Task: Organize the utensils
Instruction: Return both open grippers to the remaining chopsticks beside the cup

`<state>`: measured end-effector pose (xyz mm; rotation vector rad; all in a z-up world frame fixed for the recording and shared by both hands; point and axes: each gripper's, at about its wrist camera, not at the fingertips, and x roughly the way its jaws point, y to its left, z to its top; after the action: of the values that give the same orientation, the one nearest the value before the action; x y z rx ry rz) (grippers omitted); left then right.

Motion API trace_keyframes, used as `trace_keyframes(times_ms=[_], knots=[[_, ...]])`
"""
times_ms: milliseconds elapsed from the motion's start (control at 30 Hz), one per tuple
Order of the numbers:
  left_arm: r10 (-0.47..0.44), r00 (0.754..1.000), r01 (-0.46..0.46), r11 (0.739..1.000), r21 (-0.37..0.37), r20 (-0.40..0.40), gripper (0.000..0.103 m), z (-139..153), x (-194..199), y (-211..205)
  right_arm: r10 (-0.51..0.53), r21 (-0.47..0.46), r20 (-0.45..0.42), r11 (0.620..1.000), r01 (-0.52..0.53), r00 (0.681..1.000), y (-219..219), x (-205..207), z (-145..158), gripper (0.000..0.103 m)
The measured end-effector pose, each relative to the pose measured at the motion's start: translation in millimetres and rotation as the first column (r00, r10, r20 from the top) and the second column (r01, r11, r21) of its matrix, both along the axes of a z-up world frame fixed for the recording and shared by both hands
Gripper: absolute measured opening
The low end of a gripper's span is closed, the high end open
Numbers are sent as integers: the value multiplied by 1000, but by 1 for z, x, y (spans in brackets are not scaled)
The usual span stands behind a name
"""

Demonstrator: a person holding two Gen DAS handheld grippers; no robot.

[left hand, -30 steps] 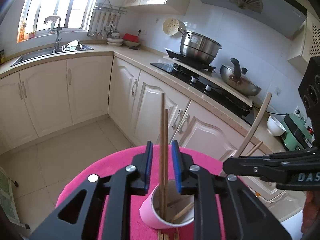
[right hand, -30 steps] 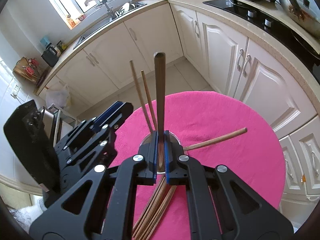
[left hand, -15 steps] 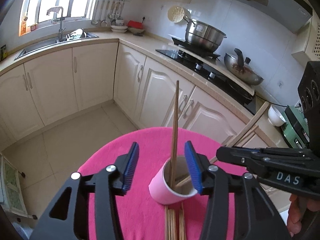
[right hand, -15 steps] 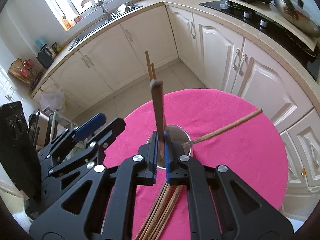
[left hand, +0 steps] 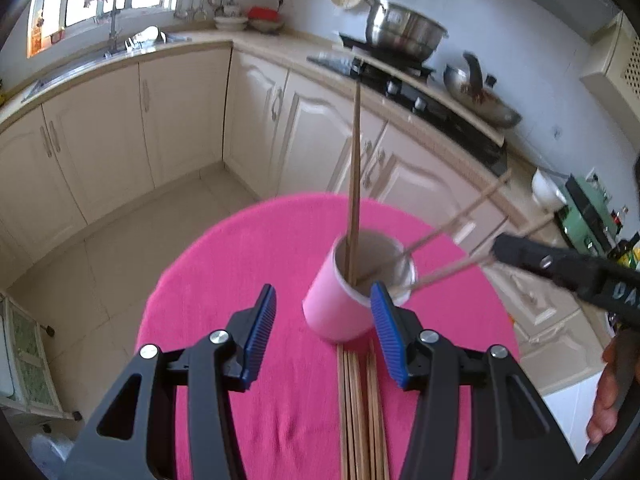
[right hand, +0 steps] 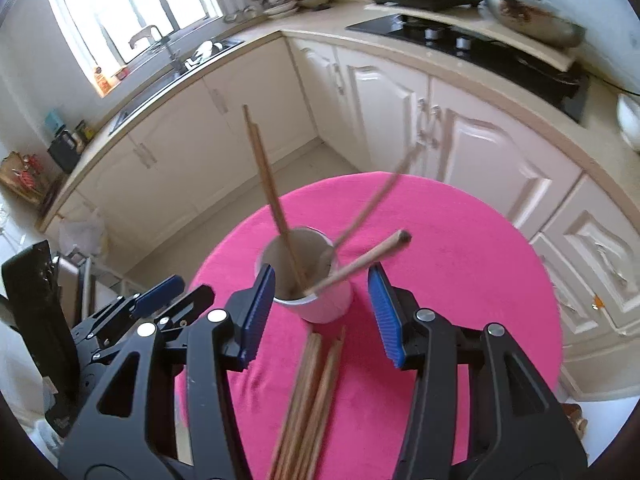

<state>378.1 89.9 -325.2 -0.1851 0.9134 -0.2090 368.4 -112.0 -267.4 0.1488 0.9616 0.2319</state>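
Note:
A pink cup [left hand: 332, 312] stands on a round table under a pink cloth [left hand: 240, 260]. Two chopsticks [left hand: 354, 168] stand upright in it and others lean out to the right. My left gripper [left hand: 322, 300] hangs open just short of the cup, holding nothing. In the right wrist view the cup [right hand: 328, 304] shows beyond my right gripper [right hand: 320, 280], whose jaws are opening. A thick chopstick [right hand: 368, 258] leans out of the cup, free of the pads. Several loose chopsticks [right hand: 308, 392] lie on the cloth before the cup, seen as a bundle of chopsticks [left hand: 360, 400] under the left gripper.
Cream kitchen cabinets [left hand: 180, 112] wrap around behind the table. A steel pot [left hand: 404, 32] and a wok [left hand: 484, 104] sit on the stove. A sink [left hand: 100, 52] lies under the window. A hand [left hand: 612, 392] holding the right gripper's handle shows at the right edge.
The left jaws opened and let go a pair of chopsticks, which stand in the cup. The right jaws opened and released the thick chopstick into the cup. Both grippers drew back.

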Motion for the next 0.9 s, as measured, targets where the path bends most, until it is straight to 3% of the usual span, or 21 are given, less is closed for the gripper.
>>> trace_keyframes(times_ms=[100,200,333,500,700,900], knots=[[-37,997,37,999,7,-72,49,-22,-8,-8,-39,-11,-9,999,39,999,-13,-16,-11,48],[-78,983,84,996,30,-168,49,-52,-14,-22,-46,-19,-75,999,45,996,-19,-28,-36,48],[-135,949,167,982,90,-286,49,-94,-22,-38,-47,-12,-169,999,46,984,-24,-41,-74,48],[-145,912,202,973,113,-384,49,-128,-32,-44,-54,54,-289,996,72,956,-26,-56,-117,48],[-172,908,249,955,161,-383,49,-133,-34,-51,-49,51,-338,996,71,940,-18,-62,-139,48],[-140,898,238,952,193,-416,51,-130,-30,-48,-14,-9,-353,1000,11,936,-1,-61,-150,48]])
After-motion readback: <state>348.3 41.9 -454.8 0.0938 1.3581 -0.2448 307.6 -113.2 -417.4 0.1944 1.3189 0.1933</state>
